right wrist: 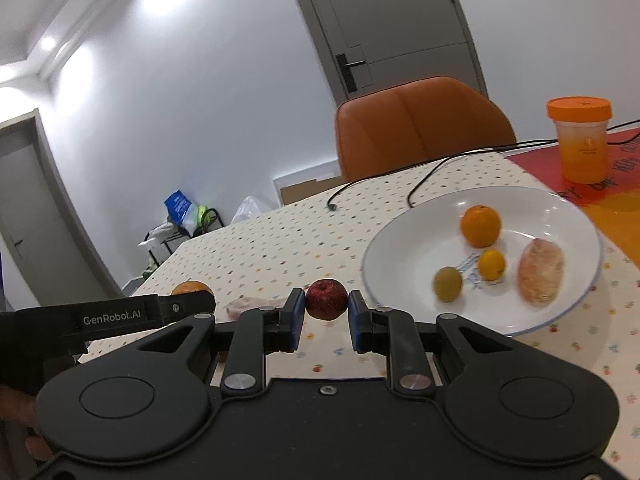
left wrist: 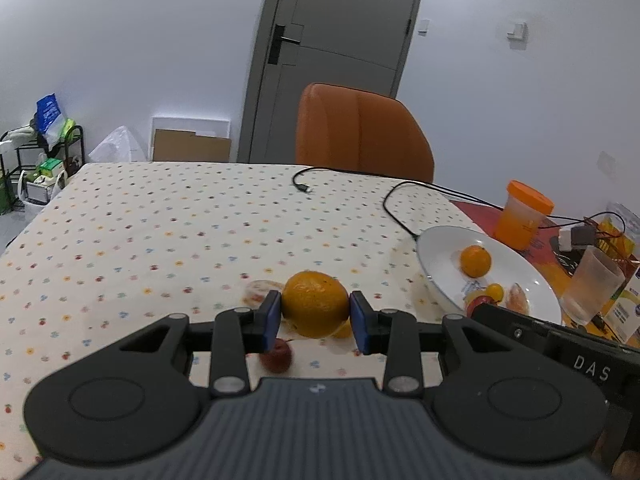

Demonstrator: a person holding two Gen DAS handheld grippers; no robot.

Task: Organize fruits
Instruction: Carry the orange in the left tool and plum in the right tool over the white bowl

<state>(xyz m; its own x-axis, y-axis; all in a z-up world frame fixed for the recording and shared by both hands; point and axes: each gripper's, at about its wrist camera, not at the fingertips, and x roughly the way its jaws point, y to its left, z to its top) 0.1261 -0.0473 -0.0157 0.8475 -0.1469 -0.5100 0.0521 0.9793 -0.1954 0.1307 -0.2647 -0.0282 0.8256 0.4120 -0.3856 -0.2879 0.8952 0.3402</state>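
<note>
The large orange (left wrist: 316, 304) is sitting between the left gripper (left wrist: 316, 318)'s pads, apparently clamped, above the table (left wrist: 160, 220). The right gripper (right wrist: 326, 318) is squeezing the red apple (right wrist: 327, 299); the next move looks like carrying both into the white plate (right wrist: 400, 248), clear of fruit lying there.

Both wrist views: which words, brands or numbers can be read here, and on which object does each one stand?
"GenRobot.AI": white print on the black body of the left tool, seen in the right wrist view.
"DAS": pale letters on the right tool body, at the right edge of the left wrist view; more may be cut off.
Orange-lidded cup: small logo, too blurred to read.
Red cloth: letters cut off, unreadable.
Plate: blue print, blurred.
</note>
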